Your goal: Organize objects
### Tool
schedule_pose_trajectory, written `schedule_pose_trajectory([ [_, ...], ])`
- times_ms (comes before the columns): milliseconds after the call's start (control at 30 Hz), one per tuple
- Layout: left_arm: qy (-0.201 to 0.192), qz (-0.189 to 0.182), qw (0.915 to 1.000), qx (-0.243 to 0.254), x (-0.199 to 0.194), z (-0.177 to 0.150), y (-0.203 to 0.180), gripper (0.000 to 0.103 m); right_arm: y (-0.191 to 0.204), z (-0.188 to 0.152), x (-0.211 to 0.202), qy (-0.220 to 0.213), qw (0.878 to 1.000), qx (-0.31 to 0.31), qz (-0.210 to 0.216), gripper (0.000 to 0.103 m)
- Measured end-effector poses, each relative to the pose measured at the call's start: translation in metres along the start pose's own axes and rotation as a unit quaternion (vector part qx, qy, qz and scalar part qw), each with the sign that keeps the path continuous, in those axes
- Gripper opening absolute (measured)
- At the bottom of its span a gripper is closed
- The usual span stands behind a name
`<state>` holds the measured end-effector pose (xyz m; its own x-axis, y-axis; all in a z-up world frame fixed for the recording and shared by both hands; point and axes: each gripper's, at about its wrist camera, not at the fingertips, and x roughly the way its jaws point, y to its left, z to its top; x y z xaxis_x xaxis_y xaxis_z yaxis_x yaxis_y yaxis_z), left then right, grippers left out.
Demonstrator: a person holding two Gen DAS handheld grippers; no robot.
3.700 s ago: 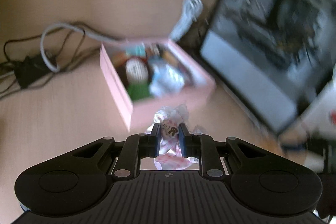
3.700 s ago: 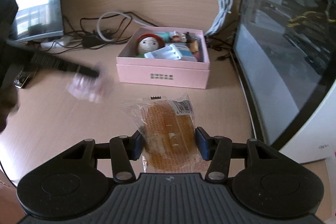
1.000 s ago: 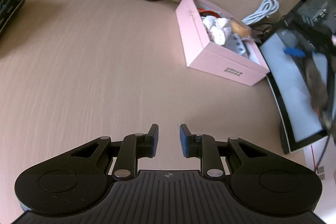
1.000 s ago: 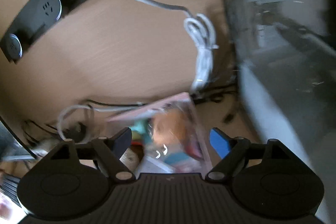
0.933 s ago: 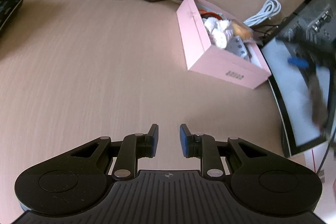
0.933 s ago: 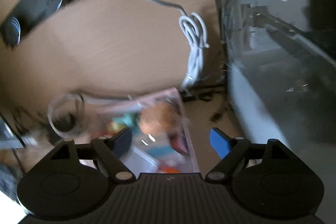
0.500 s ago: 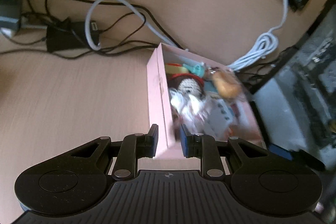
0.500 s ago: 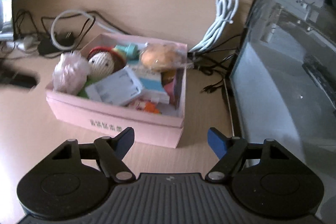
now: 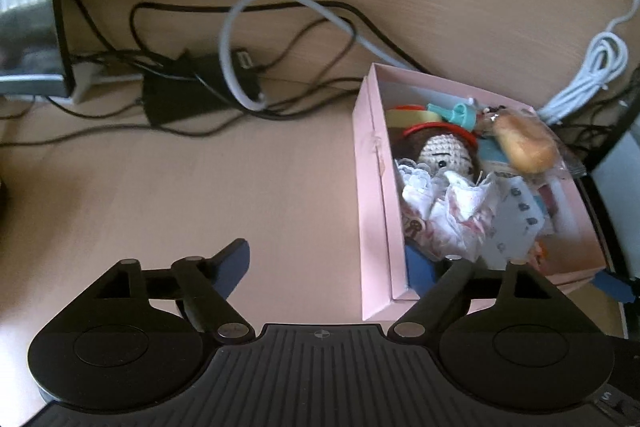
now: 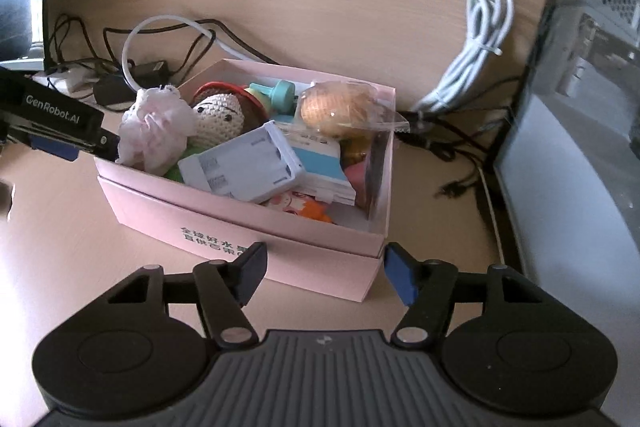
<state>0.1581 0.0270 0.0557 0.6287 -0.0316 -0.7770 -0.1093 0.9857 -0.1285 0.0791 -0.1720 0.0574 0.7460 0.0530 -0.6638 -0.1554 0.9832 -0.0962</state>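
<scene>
The open pink cardboard box point(image 10: 280, 235), crammed with trinkets, sits on the pale wooden worktop point(image 9: 200, 187). Left claw point(image 9: 328, 263), just sprung wide, straddles its side wall; right claw point(image 10: 322, 267), narrowing, gapes empty before its front.

We read "GenRobot.AI" in pale letters on the black side of the left tongs point(image 10: 60, 129), which reach in from the left edge of the right wrist view. On the front wall of the pink box point(image 10: 240, 227) we see two short lines of dark Chinese print, partly hidden behind a finger of the right tongs point(image 10: 324, 275); we cannot make out the characters. The pale packet point(image 10: 320, 147) inside the box carries small print, too fine for us to read.
</scene>
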Motion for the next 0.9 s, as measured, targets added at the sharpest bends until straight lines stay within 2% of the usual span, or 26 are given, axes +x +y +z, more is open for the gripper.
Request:
schedule_pose_trajectory([
  [267,-0.007,0.014,0.9998,0.012,0.008,0.012,0.004,0.09,0.012,0.008,0.006,0.005,1.0,-0.011,-0.003,0.066],
  [367,-0.009,0.01,0.9998,0.016,0.006,0.012,0.003,0.085,0.015,0.007,0.005,0.007,1.0,-0.012,-0.015,0.066],
  [500,-0.014,-0.005,0.9996,0.024,-0.003,0.01,0.004,0.078,0.019,0.005,0.004,0.014,0.998,-0.01,-0.059,0.066],
  [600,-0.023,-0.022,0.9993,0.022,-0.017,0.008,0.007,0.074,0.014,0.004,0.004,0.034,0.994,0.027,-0.103,0.066],
  [667,-0.037,-0.033,0.9986,0.018,-0.033,0.003,0.011,0.072,0.008,0.003,-0.004,0.044,0.991,0.067,-0.106,0.068],
  [733,-0.054,-0.041,0.9975,0.019,-0.053,-0.006,0.015,0.072,0.007,-0.003,-0.017,0.045,0.988,0.106,-0.101,0.077],
  [767,-0.062,-0.045,0.9967,0.026,-0.063,-0.014,0.014,0.072,0.009,-0.007,-0.024,0.045,0.987,0.117,-0.103,0.081],
  [900,-0.074,-0.076,0.9924,0.062,-0.095,-0.064,0.009,0.072,0.027,-0.041,-0.053,0.074,0.978,0.159,-0.111,0.082],
])
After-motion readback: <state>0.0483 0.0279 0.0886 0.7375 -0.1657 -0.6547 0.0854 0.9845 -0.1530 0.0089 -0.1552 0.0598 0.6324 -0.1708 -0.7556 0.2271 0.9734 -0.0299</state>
